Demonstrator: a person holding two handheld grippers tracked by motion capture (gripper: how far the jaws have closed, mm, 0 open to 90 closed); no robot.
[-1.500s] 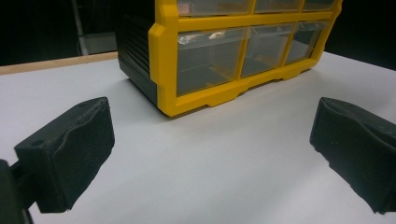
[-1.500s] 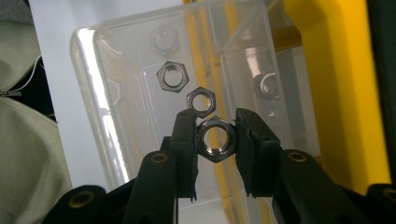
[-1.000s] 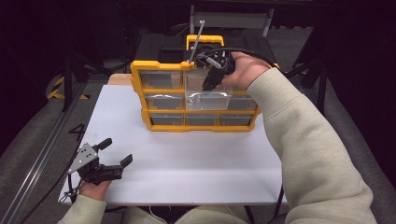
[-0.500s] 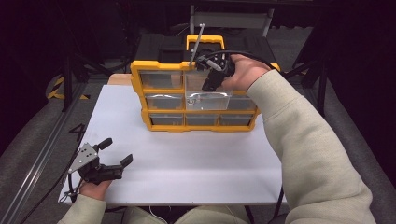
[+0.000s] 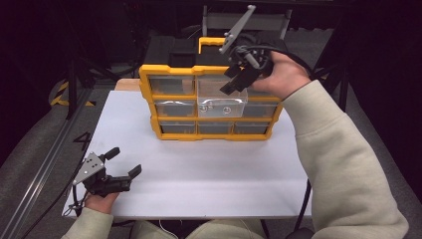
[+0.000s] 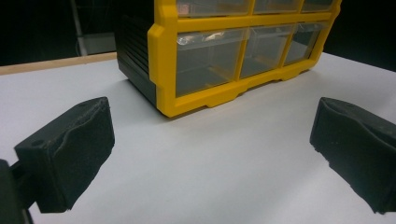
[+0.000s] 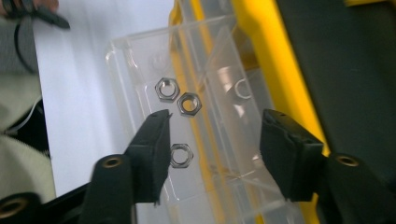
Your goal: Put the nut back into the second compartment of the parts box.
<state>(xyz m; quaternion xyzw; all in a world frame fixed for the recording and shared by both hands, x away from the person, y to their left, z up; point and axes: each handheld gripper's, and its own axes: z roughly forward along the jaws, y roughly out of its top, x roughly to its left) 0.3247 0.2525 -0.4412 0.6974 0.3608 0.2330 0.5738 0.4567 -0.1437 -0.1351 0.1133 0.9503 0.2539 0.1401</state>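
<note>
three steel hex nuts (image 7: 179, 101) lie in a clear plastic drawer (image 5: 222, 101) pulled partway out of the middle of the top row of the yellow-framed organizer (image 5: 149, 102), which stands at the far side of the white table (image 5: 209, 174). the drawer's long axis runs out toward the person. the right gripper (image 7: 212, 154) hangs just above it, looking down; its jaws have just been opening and hold nothing, with one nut beside the left pad. the left gripper (image 5: 123, 168) rests well apart at the near left edge, jaws spread wide and holding nothing, so the right hand is much nearer
</note>
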